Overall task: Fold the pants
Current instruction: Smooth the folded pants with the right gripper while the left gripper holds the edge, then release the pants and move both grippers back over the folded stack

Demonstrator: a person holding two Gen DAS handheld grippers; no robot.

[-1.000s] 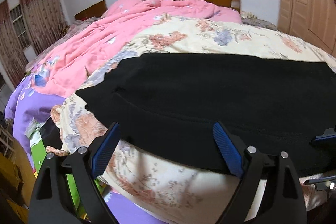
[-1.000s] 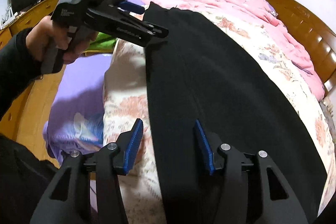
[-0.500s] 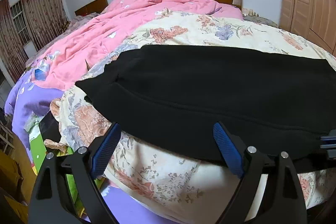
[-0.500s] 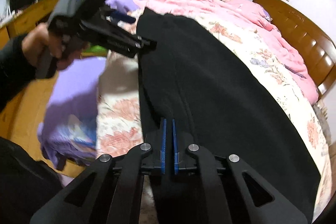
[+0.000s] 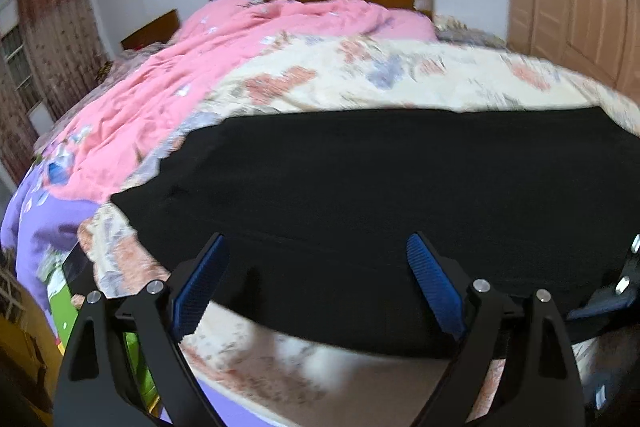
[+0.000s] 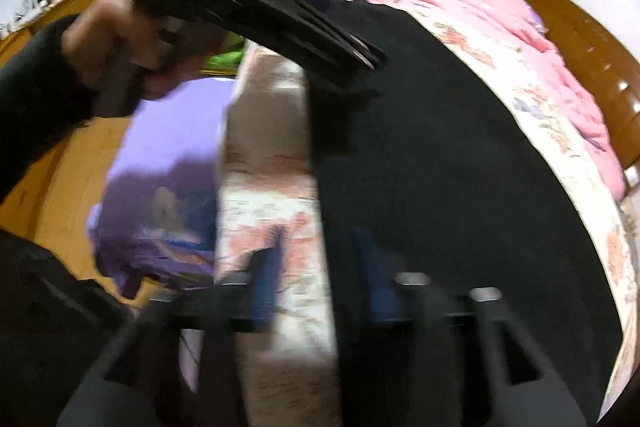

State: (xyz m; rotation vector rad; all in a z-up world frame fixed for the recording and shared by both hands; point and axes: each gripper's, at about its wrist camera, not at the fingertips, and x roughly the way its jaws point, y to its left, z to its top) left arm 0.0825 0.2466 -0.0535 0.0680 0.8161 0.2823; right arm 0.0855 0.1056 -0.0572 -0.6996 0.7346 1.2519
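Black pants (image 5: 380, 195) flat on floral quilt (image 5: 360, 75); left claw (image 5: 316, 275) wide open, right claw (image 6: 320, 275) just reopened, both astride the near edge.

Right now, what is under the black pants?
The pants lie flat on a floral quilt, which shows around their edges. What the quilt covers beneath them cannot be seen.

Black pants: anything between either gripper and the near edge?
Nothing visible. The left gripper, open, sits over the black pants; the right gripper, jaws just reopened, straddles their near edge on the floral quilt.
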